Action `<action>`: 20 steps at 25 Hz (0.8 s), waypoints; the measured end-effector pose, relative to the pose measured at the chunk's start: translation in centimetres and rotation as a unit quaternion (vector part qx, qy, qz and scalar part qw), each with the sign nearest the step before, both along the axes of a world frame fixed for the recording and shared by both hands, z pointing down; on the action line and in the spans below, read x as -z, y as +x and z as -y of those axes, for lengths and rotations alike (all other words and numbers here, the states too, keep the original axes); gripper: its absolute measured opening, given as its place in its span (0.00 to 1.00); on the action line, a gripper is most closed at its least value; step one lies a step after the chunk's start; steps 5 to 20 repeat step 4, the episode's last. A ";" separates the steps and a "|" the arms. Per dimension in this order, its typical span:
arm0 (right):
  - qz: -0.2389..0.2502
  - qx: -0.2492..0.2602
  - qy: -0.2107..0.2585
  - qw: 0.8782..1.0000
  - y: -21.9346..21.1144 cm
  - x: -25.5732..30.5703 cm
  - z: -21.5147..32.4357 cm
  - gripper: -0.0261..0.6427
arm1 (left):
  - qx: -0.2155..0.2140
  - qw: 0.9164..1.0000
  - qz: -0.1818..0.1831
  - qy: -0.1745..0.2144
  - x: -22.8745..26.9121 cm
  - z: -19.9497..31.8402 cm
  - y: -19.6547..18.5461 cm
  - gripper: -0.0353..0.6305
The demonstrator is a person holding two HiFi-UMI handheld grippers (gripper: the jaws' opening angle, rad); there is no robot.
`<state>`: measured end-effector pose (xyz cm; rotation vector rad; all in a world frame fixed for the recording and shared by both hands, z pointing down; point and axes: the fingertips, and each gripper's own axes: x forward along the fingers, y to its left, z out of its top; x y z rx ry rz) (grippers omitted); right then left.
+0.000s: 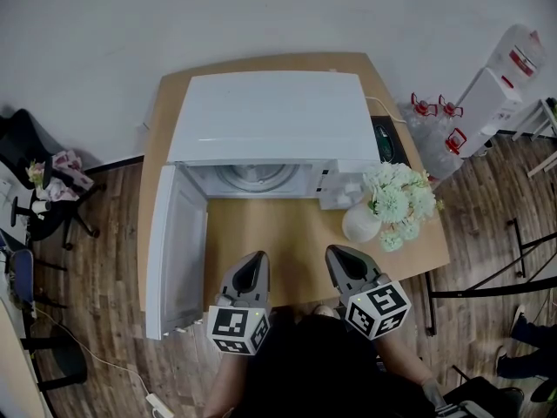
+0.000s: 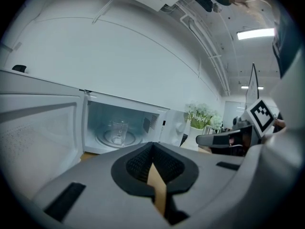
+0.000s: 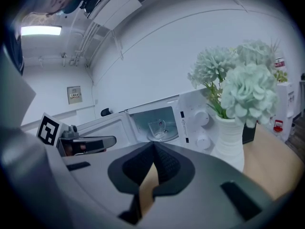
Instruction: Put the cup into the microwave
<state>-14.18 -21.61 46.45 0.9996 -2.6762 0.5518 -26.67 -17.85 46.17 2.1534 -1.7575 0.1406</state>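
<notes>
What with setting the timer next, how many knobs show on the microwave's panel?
2, both on the microwave's right-hand panel: an upper knob and a lower knob directly below it. The flowers could hide more.

Wooden table (image 1: 270,225), rounded corners, stood on a plank floor (image 1: 104,259). White microwave (image 1: 274,116) took up the far half, its door open along the table's left edge. White vase (image 1: 359,222) of pale flowers stood near right, close to the microwave's front. Flat black object (image 1: 385,138) lay far right, beside the microwave.
</notes>
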 end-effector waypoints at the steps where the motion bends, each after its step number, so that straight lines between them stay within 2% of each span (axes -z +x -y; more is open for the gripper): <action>1: 0.000 0.000 -0.001 1.000 0.0 -0.1 -0.1 0.03 | -0.001 1.000 0.000 -0.001 -0.1 0.0 0.0 0.06; 20: 0.001 0.000 -0.004 1.000 -0.1 -0.3 -0.2 0.03 | -0.001 1.000 0.002 -0.002 -0.2 -0.1 -0.1 0.06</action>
